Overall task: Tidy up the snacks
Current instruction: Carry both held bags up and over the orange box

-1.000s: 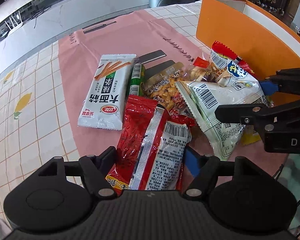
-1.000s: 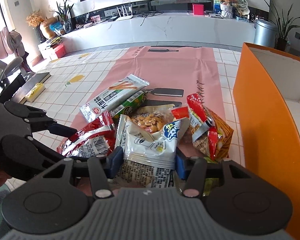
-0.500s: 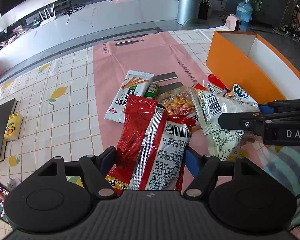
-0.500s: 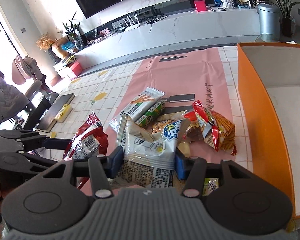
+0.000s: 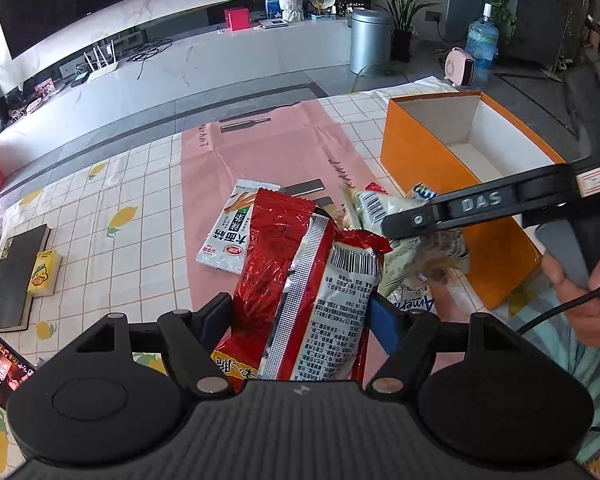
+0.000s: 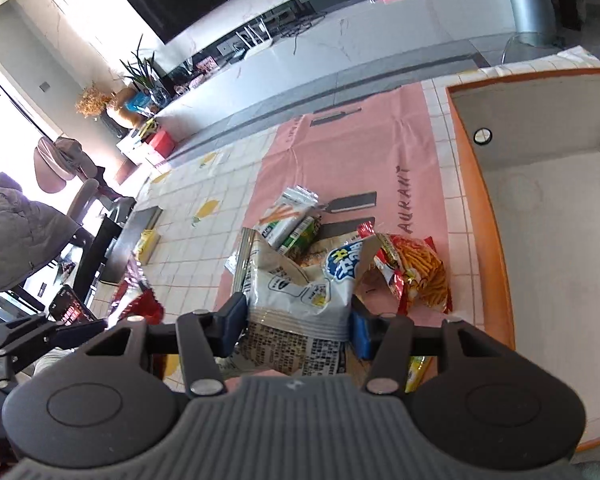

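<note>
bin (image 5: 370, 40), water jug (image 5: 481, 44), phone (image 5: 4, 364)

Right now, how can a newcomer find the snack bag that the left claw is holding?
Find the orange box on the tiled table, then the pink mat beside it. Above the mat, the left claw grips a red foil bag; only it has a silver seam and white barcode panel.
</note>
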Motion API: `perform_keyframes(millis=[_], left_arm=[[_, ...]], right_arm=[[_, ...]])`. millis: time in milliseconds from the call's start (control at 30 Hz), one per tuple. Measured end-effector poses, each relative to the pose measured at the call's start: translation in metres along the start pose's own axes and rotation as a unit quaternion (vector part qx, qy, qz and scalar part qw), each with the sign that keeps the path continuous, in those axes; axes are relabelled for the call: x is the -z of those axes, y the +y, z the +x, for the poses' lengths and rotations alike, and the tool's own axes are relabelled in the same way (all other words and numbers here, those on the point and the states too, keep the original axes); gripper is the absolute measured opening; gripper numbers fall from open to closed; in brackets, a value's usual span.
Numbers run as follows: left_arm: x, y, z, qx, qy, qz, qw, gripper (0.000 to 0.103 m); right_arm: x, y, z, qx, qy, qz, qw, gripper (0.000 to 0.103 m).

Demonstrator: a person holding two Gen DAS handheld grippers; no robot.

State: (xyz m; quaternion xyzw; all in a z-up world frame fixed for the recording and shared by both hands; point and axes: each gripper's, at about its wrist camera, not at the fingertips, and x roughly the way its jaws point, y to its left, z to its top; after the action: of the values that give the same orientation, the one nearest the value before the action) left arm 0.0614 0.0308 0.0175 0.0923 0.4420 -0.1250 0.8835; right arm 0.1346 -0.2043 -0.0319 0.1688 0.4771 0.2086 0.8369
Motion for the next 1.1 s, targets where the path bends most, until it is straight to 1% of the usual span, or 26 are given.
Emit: perform_keyframes(millis=[33,100,167,267,333,433,500,633,800,867,967,1100], left_arm=[[0.0,0.0,0.002,-0.002,0.003,-0.001,1.0,0.084],[0.002,0.0,0.007,-0.008,0.012,-0.002,0.9999,0.084],[0.004,0.001,0.014,-0.012,0.022,-0.003,0.9997,0.084],[0.008,0.004,0.027,-0.007,0.039,-0.013,0.9991,0.084],[0.011,0.006,0.034,-0.004,0.048,-0.017,0.9987,0.084],[0.013,0.01,0.037,-0.008,0.051,-0.018,0.9985,0.084],[0.013,0.015,0.034,-0.003,0.046,-0.021,0.9987,0.084],[0.007,0.021,0.032,-0.005,0.042,-0.026,0.9988,0.084],[-0.005,0.018,0.018,0.005,0.015,-0.051,0.9985,0.084],[-0.012,0.009,0.011,0.01,0.004,-0.055,0.9984,0.084],[-0.026,-0.011,0.001,0.029,-0.011,-0.053,0.9981,0.084],[-0.05,-0.048,-0.007,0.068,-0.021,-0.023,0.9972,0.084]], right_arm=[[0.002,-0.002,0.009,-0.005,0.006,0.007,1.0,0.051],[0.005,-0.005,0.02,-0.031,0.022,0.031,0.999,0.051],[0.006,-0.003,0.027,-0.047,0.027,0.04,0.998,0.051],[0.005,0.005,0.029,-0.048,0.022,0.034,0.998,0.053],[0.004,0.01,0.034,-0.046,0.026,0.029,0.998,0.053],[0.0,0.017,0.041,-0.031,0.035,0.012,0.999,0.046],[-0.003,0.019,0.038,-0.027,0.029,0.0,0.999,0.045],[-0.012,0.026,0.025,-0.016,0.023,-0.023,0.999,0.041],[-0.026,0.03,-0.007,0.013,0.008,-0.061,0.998,0.038],[-0.033,0.025,-0.023,0.023,0.003,-0.065,0.998,0.038],[-0.045,0.012,-0.051,0.041,-0.005,-0.068,0.997,0.038],[-0.058,-0.012,-0.089,0.072,-0.003,-0.075,0.995,0.038]])
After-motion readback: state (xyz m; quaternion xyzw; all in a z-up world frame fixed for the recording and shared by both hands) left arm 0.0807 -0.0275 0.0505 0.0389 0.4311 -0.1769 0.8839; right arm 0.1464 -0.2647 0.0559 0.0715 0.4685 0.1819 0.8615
